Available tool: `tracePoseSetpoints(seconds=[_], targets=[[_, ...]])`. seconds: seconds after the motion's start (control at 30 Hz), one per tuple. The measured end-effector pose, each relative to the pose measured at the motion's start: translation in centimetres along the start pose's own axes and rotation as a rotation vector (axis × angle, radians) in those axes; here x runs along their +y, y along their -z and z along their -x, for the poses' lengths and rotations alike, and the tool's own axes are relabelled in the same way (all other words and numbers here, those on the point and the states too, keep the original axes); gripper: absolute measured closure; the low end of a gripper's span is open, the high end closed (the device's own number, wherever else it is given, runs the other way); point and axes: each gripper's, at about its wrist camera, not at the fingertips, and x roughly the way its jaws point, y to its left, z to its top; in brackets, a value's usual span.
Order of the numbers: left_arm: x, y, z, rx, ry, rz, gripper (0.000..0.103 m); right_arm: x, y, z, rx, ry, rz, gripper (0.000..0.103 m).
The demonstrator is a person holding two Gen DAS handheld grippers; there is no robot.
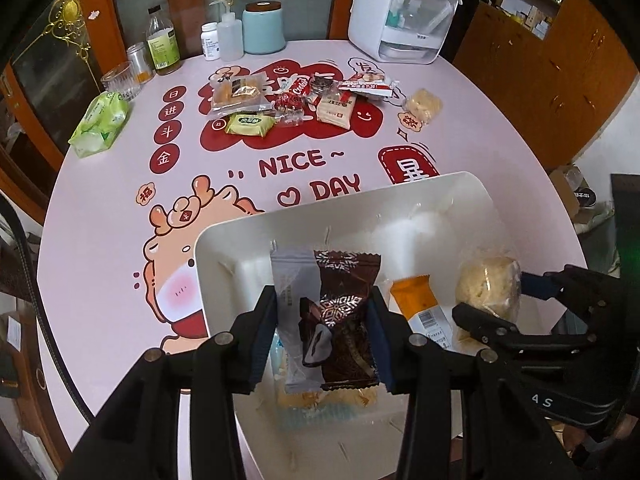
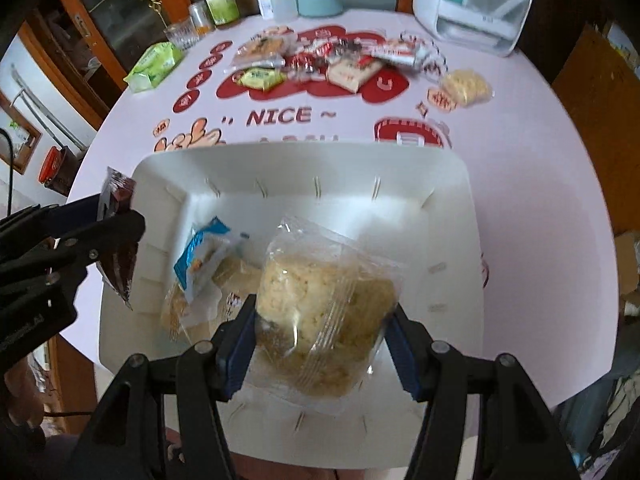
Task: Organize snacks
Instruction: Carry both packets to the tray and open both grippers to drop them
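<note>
- Left gripper [image 1: 322,340] hangs over the white bin [image 1: 476,196], jaws set narrow on either side of a dark brown snack packet [image 1: 344,320] and a clear-and-grey packet [image 1: 290,312] side by side; the blue pads lie against the wrappers' edges, so both count as held.
- Right gripper [image 2: 322,344] is over the same bin, jaws a little wider, closed on a clear bag of pale puffed-rice cake [image 2: 320,308] (lumpy, rounded, crinkly film).
- Inside the bin, under the left gripper: an orange packet [image 1: 414,300] with a white barcode end, and a blue-and-white wrapper [image 2: 202,254] lying on some yellowish cakes; how many cakes I cannot tell.
- Bin itself: smooth white plastic, rectangular with rounded corners, small slits along its walls.
- Beyond the bin, on the round pink table [image 1: 92,208] with its red cartoon print, a loose pile of snacks [image 1: 296,100]: roughly seven or eight wrapped pieces, among them one yellow-green packet [image 1: 250,124], one tan cracker pack [image 1: 336,112] and one clear tray of cakes [image 1: 238,94].
- One more puffed-rice cake [image 1: 423,105] lies apart, right of that pile.
- Left of the pile: one soft green tissue pack [image 1: 101,122].
- Behind the pile: one ribbed glass, three bottles, one pale blue canister [image 1: 264,28], one white box-shaped appliance [image 1: 400,12].
</note>
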Motion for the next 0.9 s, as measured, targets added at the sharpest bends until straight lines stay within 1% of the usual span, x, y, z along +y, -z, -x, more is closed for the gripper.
tracePoseSetpoints(seconds=[0.03,0.1,0.13,0.17,0.2,0.27,0.37,0.47,0.63,0.9], targets=[[0.0,0.0,0.1,-0.001,-0.003,0.001,0.055,-0.1,0.1,-0.2,0.013,-0.008,-0.010,0.042],[0.0,0.1,0.3,-0.006,0.001,0.008,0.039,-0.4,0.3,-0.5,0.022,-0.010,-0.026,0.041],[0.0,0.1,0.4,-0.010,0.003,0.011,0.034,-0.3,0.4,-0.5,0.017,-0.009,-0.027,0.039],[0.1,0.1,0.6,-0.014,0.005,0.014,0.025,-0.3,0.4,-0.3,0.006,-0.010,-0.025,0.029],[0.1,0.1,0.7,-0.016,0.009,0.016,0.017,-0.2,0.4,-0.1,-0.008,-0.010,-0.020,0.014],[0.1,0.0,0.7,-0.009,0.018,0.021,0.010,-0.1,0.3,0.4,-0.038,0.001,-0.009,0.007],[-0.1,-0.1,0.8,-0.010,0.011,0.024,0.009,0.1,0.1,0.9,-0.060,0.006,-0.001,0.007],[-0.5,-0.1,1.2,-0.025,-0.004,0.009,0.008,0.1,0.1,1.0,-0.062,-0.011,-0.003,0.007],[-1.0,-0.1,1.6,-0.036,-0.014,-0.009,0.008,0.1,0.1,1.0,-0.065,-0.016,-0.002,0.007],[-1.3,-0.1,1.5,-0.022,-0.025,-0.018,0.007,-0.3,0.1,1.1,-0.061,-0.027,-0.015,0.007]])
